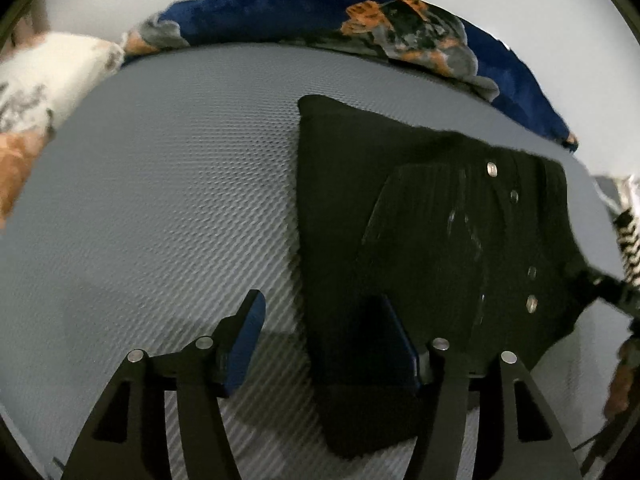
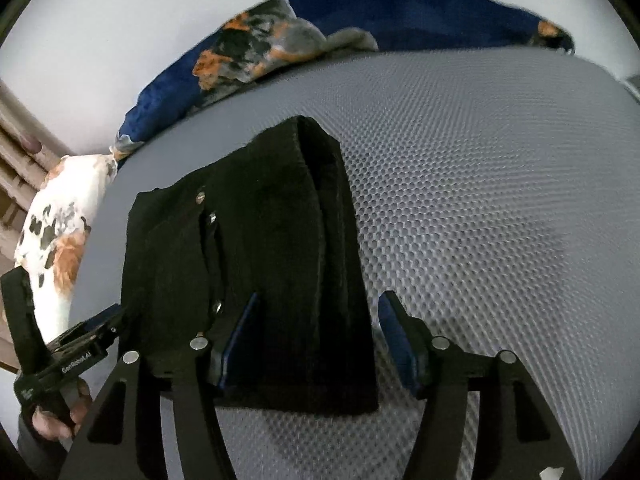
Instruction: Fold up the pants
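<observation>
Both claws stand parted and grip nothing: the left gripper and the right gripper each hang over a near corner of the pants. These lie folded into a thick black block, soft and fuzzy, metal studs down one side, on a grey dimpled mattress. Beyond lie a plush blue blanket and a white patterned pillow.

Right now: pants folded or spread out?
Folded. The black pants lie as a compact stacked block on the grey mattress, layered edges showing at the far end; no legs spread.
</observation>
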{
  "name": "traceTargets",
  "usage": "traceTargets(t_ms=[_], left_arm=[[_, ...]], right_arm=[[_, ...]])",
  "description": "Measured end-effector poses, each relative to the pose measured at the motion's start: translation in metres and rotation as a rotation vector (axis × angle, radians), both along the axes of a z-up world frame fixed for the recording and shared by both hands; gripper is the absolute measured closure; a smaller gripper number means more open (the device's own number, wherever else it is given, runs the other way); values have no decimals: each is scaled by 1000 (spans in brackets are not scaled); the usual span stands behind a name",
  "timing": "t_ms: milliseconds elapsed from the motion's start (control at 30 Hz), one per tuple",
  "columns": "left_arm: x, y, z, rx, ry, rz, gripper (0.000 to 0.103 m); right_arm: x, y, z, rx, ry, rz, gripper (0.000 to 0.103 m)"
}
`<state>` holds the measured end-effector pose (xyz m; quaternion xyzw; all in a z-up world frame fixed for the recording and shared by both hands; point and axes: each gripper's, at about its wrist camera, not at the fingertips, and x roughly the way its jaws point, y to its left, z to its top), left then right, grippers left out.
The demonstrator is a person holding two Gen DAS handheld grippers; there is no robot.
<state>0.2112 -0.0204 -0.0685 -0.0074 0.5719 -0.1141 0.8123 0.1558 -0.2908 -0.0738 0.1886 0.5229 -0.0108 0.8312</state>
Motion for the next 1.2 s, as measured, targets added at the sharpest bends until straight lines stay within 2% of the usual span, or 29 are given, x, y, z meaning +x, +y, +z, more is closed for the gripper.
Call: traceTargets(t_ms=[100,200,400,533,767,1200], left_arm=[[-18,1,9,32,-25,0,42],[-37,5,19,52,-43,21,41],[-70,16,33,56,-44,87,36],[-90,23,44,70,-69,127,36],[-116,21,60,104,-141,115,36],[-134,13,62,134,-160,104,36]], right_arm=[[-18,17,15,-56,-32,33,44],[-34,34,27,-119,-54,62,40],[-64,73,48,-220,-112,107,34],[-78,88,54,-219,-140,117,32],[-94,99,61,-236,-184,101,27],[-106,103,49,-237,-199,102,25]])
